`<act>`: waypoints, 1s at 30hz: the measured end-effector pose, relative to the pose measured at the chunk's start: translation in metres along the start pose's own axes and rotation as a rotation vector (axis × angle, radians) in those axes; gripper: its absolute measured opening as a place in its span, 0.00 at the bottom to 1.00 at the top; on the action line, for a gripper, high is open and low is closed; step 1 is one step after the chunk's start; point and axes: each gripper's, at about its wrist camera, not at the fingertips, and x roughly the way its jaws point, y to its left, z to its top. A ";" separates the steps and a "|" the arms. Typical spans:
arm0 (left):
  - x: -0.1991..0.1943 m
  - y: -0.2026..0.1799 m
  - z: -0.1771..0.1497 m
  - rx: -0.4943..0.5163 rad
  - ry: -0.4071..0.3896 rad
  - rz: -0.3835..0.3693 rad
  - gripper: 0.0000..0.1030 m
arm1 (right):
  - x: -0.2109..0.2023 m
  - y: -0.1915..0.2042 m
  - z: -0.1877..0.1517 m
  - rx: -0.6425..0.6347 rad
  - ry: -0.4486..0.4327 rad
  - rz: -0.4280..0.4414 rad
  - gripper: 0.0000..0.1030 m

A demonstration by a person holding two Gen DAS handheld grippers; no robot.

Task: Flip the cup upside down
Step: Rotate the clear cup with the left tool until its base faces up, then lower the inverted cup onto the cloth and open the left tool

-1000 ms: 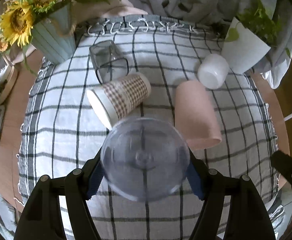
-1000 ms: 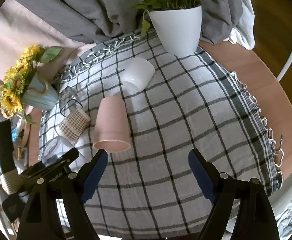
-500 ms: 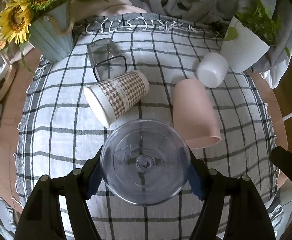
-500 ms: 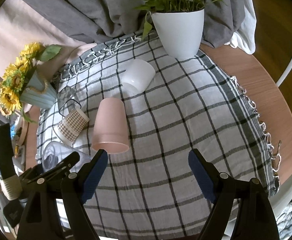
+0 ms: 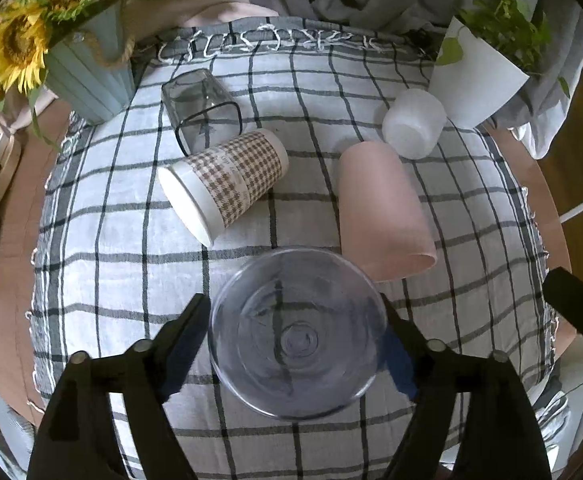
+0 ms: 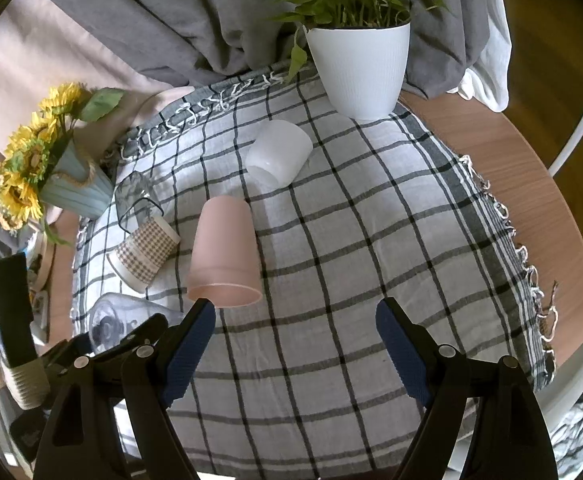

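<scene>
A round wooden surface (image 6: 503,184) carries a black-and-white checked cloth (image 6: 363,264) with a fringed far edge, and grey and beige bedding (image 6: 163,16) is bunched up behind it. The left gripper (image 5: 297,336) has its jaws pinching a clear plastic cup (image 5: 297,334) by the sides, its round base facing the camera above the near part of the cloth; from the right wrist view the same cup shows low at the left, lying sideways in the jaws. The right gripper (image 6: 295,344) hangs over bare cloth with its jaws spread wide and nothing between them. A pink cup (image 5: 383,210), a brown houndstooth paper cup (image 5: 227,178), a smoky square glass (image 5: 199,114) and a frosted white cup (image 5: 413,124) all lie on their sides farther back. A pale blue vase of sunflowers (image 5: 87,76) stands at the far left, and a white pot with a green plant (image 6: 357,66) at the far right.
</scene>
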 end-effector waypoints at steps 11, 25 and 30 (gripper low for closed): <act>-0.046 0.007 -0.001 -0.015 -0.105 -0.034 0.93 | -0.033 0.010 -0.001 -0.009 -0.084 -0.020 0.88; -0.121 0.049 -0.043 -0.098 -0.283 0.153 0.99 | -0.081 0.047 -0.023 -0.092 -0.197 0.006 0.91; -0.135 0.060 -0.060 -0.106 -0.319 0.165 0.99 | -0.089 0.061 -0.037 -0.132 -0.230 -0.013 0.91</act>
